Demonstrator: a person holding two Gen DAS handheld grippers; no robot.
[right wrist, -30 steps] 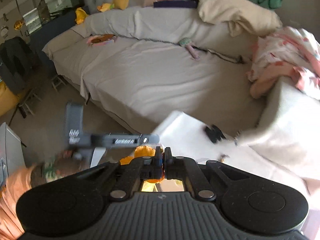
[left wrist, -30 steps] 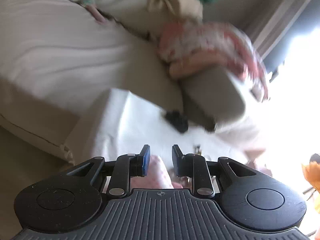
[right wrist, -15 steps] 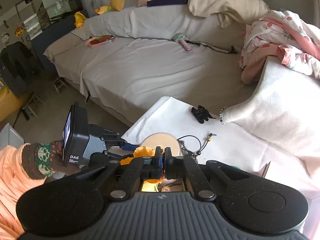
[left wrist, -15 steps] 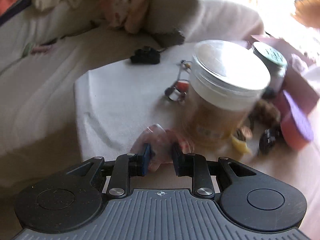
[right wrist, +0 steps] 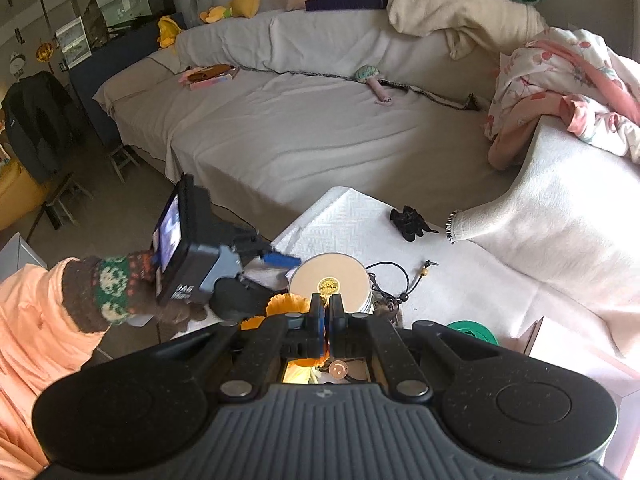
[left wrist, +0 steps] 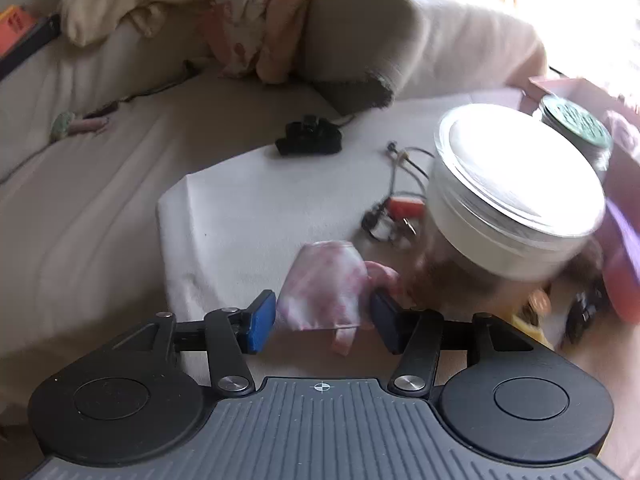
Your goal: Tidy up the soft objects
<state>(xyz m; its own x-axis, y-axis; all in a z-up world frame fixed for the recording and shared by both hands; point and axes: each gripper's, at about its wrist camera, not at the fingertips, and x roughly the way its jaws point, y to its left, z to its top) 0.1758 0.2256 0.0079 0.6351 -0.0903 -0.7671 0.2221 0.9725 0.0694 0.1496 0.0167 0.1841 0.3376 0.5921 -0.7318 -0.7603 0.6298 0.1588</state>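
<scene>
A small pink-and-white soft cloth (left wrist: pixel 326 290) lies on the white-covered table (left wrist: pixel 248 204), right beside a tall jar with a white lid (left wrist: pixel 516 184). My left gripper (left wrist: pixel 323 322) is open, its fingers on either side of the cloth's near end. In the right wrist view the left gripper (right wrist: pixel 276 264) sits low at the table's left edge. My right gripper (right wrist: pixel 325 312) is shut, with something orange and yellow (right wrist: pixel 282 306) showing at and below its fingers; whether it is gripped is unclear.
A black clip (left wrist: pixel 308 140), a cord with beads (left wrist: pixel 400 160) and small trinkets (left wrist: pixel 390 220) lie on the table. A green-lidded tin (left wrist: pixel 576 128) and a pink box (right wrist: pixel 576 344) stand at right. Behind is a grey sofa (right wrist: pixel 304 128) with a pink floral garment (right wrist: pixel 560 84) and cushions.
My left gripper swung down from the sofa to the table and its jaws opened wide around the pink cloth. The right gripper stayed shut and nearly still.
</scene>
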